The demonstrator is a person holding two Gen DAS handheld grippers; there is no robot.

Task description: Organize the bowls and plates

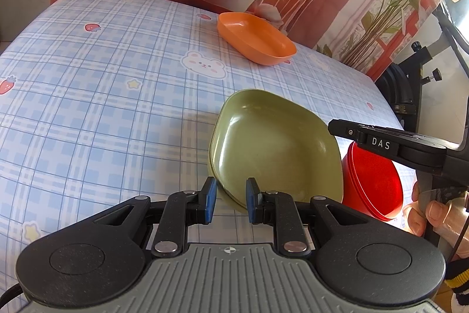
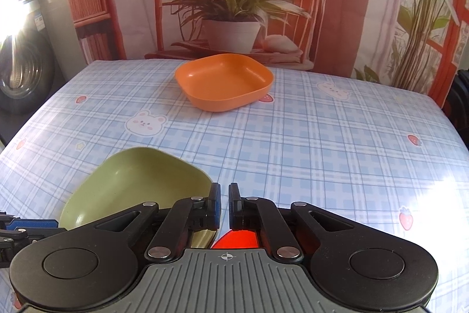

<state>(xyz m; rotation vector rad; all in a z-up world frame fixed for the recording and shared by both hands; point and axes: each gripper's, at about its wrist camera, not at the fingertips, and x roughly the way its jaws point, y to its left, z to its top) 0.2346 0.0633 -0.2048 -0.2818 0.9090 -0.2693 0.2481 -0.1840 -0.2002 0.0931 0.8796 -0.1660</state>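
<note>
A green dish (image 1: pixel 275 145) is tilted, its near rim between the blue pads of my left gripper (image 1: pixel 231 203), whose jaws stand a little apart around that rim. It also shows in the right wrist view (image 2: pixel 137 187). A red bowl (image 1: pixel 370 184) sits just right of it; in the right wrist view only a red patch (image 2: pixel 237 238) shows under my right gripper (image 2: pixel 224 204), whose jaws are nearly closed with a thin gap. An orange dish (image 1: pixel 258 38) rests at the far side of the table, also in the right wrist view (image 2: pixel 224 81).
The table carries a blue plaid cloth (image 1: pixel 102 93) with bunny and strawberry prints. A printed backdrop of plants and a chair (image 2: pixel 234 5) hangs behind the far edge. A black stand (image 1: pixel 410 84) is off the table's right edge.
</note>
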